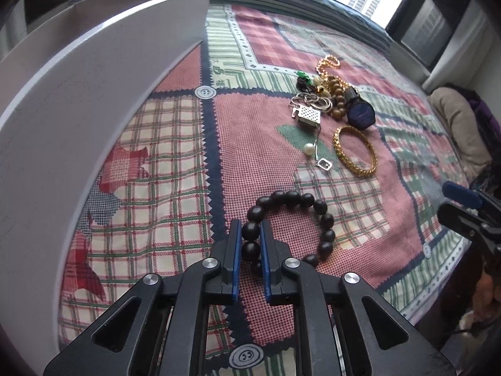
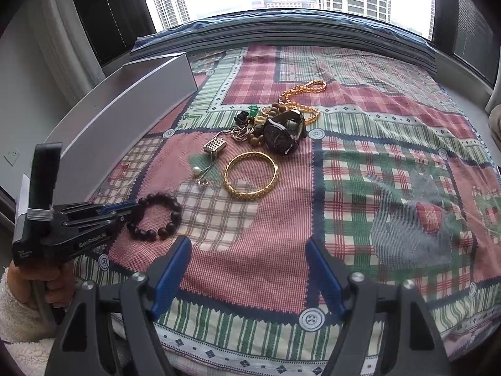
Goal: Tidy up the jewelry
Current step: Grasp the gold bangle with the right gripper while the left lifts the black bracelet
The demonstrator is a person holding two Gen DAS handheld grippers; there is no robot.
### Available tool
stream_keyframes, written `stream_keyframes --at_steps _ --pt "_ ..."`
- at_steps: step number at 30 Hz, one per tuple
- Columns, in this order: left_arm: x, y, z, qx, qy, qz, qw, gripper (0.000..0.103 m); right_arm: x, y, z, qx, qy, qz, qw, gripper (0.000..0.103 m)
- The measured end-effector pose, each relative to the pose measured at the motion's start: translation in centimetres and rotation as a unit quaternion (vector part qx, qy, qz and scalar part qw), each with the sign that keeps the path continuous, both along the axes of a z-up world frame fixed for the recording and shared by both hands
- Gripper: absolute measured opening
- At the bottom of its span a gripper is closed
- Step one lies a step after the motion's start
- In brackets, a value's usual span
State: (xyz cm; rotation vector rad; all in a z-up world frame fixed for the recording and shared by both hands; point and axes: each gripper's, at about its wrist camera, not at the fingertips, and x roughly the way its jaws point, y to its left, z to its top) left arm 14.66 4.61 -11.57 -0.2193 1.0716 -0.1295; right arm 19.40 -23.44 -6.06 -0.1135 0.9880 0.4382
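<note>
A dark wooden bead bracelet (image 1: 292,197) lies on the patchwork quilt (image 1: 175,163). My left gripper (image 1: 250,224) is shut on the beads at its near left side. The right wrist view shows the same grip, the left gripper (image 2: 133,210) pinching the bracelet (image 2: 166,202) from the left. My right gripper (image 2: 247,242) stands open over bare quilt (image 2: 375,144), with nothing between its fingers. Farther back lie a gold bangle (image 2: 250,195), a pearl (image 2: 196,171), a silver box pendant (image 2: 214,145), a black watch (image 2: 278,138) and a gold chain (image 2: 300,89).
A long white box (image 1: 78,78) stands along the left of the quilt, also visible as the white box (image 2: 125,103) behind the left gripper. A hand in a fleecy sleeve (image 2: 18,310) holds that gripper. A window runs behind the bed.
</note>
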Motion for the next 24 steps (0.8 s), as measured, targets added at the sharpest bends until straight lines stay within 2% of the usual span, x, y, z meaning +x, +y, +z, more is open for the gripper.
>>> stream_keyframes --at_steps 3,4,5,8,12,15,16,17,19,24 --pt "-0.5 0.7 0.8 -0.01 -0.008 0.008 0.9999 0.009 1.6 1.5 -0.8 -0.013 0.004 0.035 0.999 0.076" --pt "-0.6 0.8 1.0 -0.012 -0.012 0.009 0.9998 0.009 2.1 2.3 -1.1 -0.017 0.006 0.052 0.998 0.071" --pt "-0.7 0.9 1.2 -0.013 -0.015 0.01 0.9998 0.009 2.6 3.1 -1.4 -0.023 0.007 0.067 0.997 0.061" --pt "-0.9 1.2 1.7 -0.024 -0.02 0.012 0.9994 0.009 4.6 5.3 -2.5 -0.031 0.016 0.101 0.994 0.048" --pt "-1.0 1.5 2.1 -0.033 -0.022 0.015 0.9991 0.009 7.0 7.5 -4.3 -0.054 0.021 0.129 0.99 0.047" --pt "-1.1 1.6 2.3 -0.039 -0.025 0.015 0.9988 0.009 8.1 8.4 -5.8 -0.076 0.039 0.138 0.987 0.037" --pt "-1.1 1.6 2.5 -0.041 -0.027 0.014 0.9987 0.009 8.1 8.4 -5.7 -0.076 0.029 0.141 0.987 0.033" --pt "-1.2 1.6 2.7 -0.043 -0.029 0.014 0.9986 0.009 8.2 8.4 -5.7 -0.079 0.034 0.143 0.986 0.019" --pt "-1.3 1.6 3.2 -0.049 -0.032 0.013 0.9982 0.009 8.5 7.9 -5.4 -0.068 0.047 0.138 0.987 0.005" --pt "-2.0 1.7 5.8 -0.062 -0.054 0.012 0.9965 0.009 7.0 5.9 -2.7 -0.015 0.051 0.124 0.991 0.005"
